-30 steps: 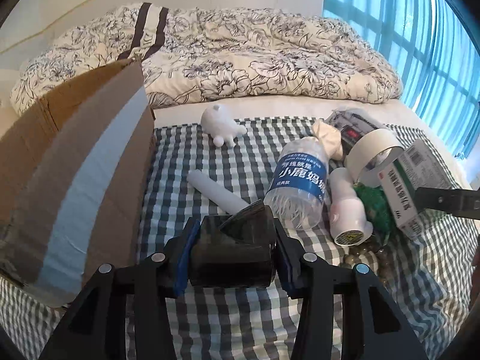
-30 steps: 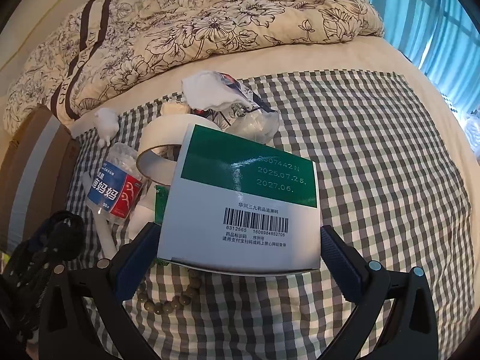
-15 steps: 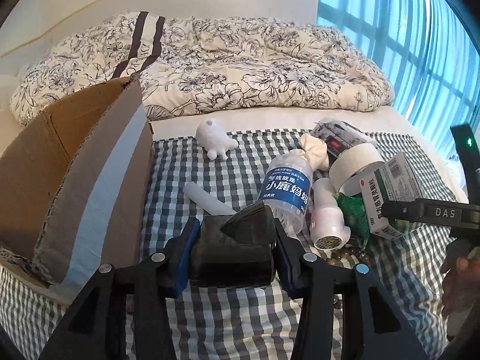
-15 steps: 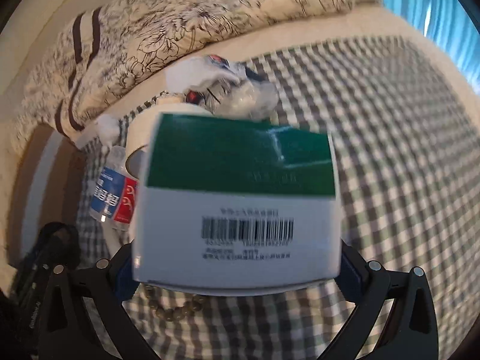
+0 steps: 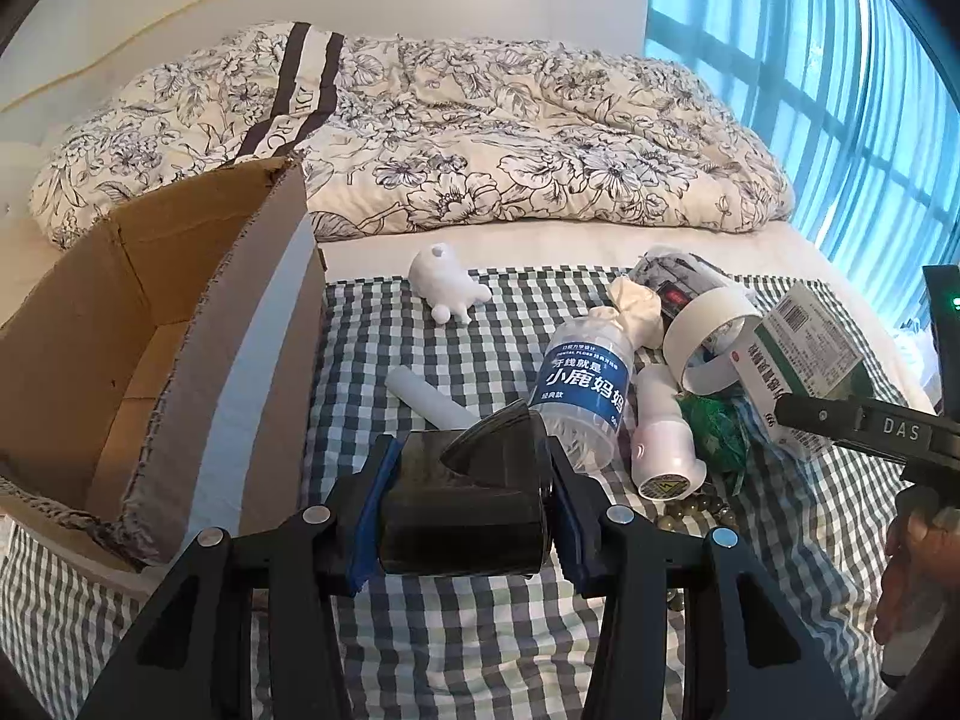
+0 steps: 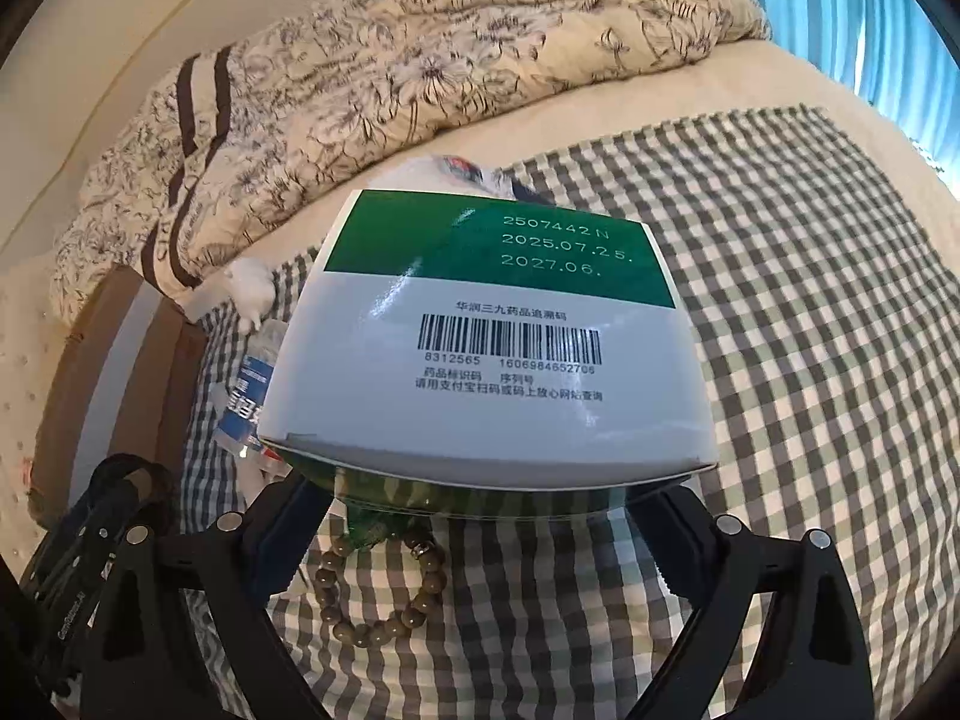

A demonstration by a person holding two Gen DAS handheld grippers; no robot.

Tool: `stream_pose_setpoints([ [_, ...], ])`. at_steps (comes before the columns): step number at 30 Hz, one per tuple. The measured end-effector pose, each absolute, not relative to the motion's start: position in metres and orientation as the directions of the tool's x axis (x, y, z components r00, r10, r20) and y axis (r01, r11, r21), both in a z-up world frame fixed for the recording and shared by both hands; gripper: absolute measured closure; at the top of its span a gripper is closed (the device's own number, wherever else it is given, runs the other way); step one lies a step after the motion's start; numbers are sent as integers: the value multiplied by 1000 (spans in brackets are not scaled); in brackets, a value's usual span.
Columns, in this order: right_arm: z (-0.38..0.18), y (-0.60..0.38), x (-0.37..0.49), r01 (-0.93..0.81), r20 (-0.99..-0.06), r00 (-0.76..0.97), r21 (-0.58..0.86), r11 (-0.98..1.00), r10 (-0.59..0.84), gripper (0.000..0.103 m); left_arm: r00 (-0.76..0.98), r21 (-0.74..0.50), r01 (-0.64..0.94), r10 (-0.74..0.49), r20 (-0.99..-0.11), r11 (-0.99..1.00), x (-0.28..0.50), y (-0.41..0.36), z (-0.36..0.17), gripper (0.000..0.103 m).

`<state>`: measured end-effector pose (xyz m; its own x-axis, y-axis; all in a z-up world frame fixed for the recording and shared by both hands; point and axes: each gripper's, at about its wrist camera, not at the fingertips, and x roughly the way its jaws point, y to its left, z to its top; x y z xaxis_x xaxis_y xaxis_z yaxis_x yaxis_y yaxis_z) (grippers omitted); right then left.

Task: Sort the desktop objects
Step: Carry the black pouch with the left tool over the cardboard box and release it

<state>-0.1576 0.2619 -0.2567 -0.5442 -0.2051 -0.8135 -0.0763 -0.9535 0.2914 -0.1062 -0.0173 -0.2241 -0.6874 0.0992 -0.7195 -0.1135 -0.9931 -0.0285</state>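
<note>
The left gripper [image 5: 465,507] points level over the checked cloth [image 5: 456,630] on the bed, its fingers [image 5: 369,507] clamped on a glossy black object [image 5: 465,504] held off the cloth. Just left stands an open cardboard box [image 5: 180,360]. Beyond lie a white tube [image 5: 429,402], a water bottle [image 5: 585,390], a tape roll [image 5: 708,330] and a white figurine [image 5: 444,285].

The right gripper [image 6: 486,480], held by a hand [image 5: 912,576] at the left view's right edge, is raised above the cloth, fingers closed on a green-and-white medicine box [image 6: 492,336] carried flat, barcode up. Under it lies a bead bracelet [image 6: 378,594]. Farthest back is a floral quilt [image 5: 480,138].
</note>
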Motion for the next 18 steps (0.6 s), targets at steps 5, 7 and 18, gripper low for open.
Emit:
stream_pose_setpoints([
  [5, -229, 253, -146, -39, -782, -602, 231, -972, -162, 9, -699, -34, -107, 100, -708, -994, -101, -21, -212, 55],
  [7, -217, 246, -141, -25, -771, -621, 201, -979, -143, 9, -704, -35, -104, 99, -704, -994, -99, -22, -206, 55],
  [18, -159, 220, -108, 41, -703, -690, 199, -979, -172, 9, -762, -53, -95, 107, -639, -994, -76, -38, -147, 55],
])
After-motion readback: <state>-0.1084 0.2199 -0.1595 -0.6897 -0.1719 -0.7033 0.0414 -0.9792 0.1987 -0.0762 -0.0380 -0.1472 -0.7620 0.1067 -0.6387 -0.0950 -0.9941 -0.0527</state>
